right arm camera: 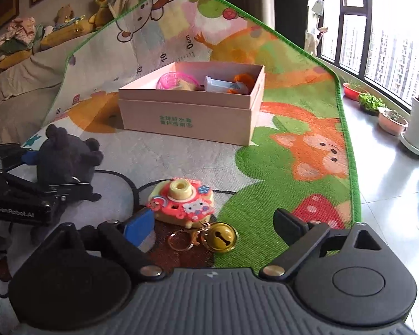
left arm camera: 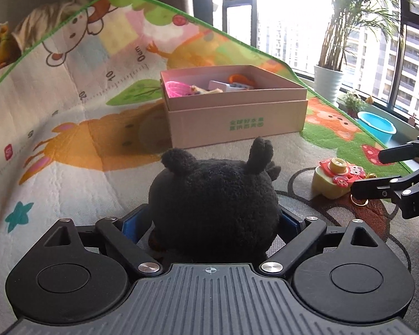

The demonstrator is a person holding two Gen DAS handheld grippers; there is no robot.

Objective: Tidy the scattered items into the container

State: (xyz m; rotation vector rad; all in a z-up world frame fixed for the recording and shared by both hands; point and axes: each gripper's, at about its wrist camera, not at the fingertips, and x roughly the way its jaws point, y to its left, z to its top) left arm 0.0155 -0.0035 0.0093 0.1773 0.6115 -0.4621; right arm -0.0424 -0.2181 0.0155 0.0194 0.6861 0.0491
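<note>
A black plush toy (left arm camera: 213,203) sits between the fingers of my left gripper (left arm camera: 209,223), which is shut on it; it also shows in the right wrist view (right arm camera: 67,162). The pink cardboard box (left arm camera: 237,117) stands beyond it on the play mat and holds several small toys. A yellow and red toy camera (right arm camera: 180,206) with a key ring and gold bell (right arm camera: 220,236) lies on the mat just in front of my open right gripper (right arm camera: 215,223). The camera shows in the left wrist view (left arm camera: 339,178), and the right gripper (left arm camera: 368,173) reaches in beside it.
The box also shows in the right wrist view (right arm camera: 192,111). The colourful play mat (right arm camera: 307,145) runs up onto a sofa at the back left. Potted plants (right arm camera: 393,120) and a blue basin (left arm camera: 377,124) stand along the window on the tiled floor to the right.
</note>
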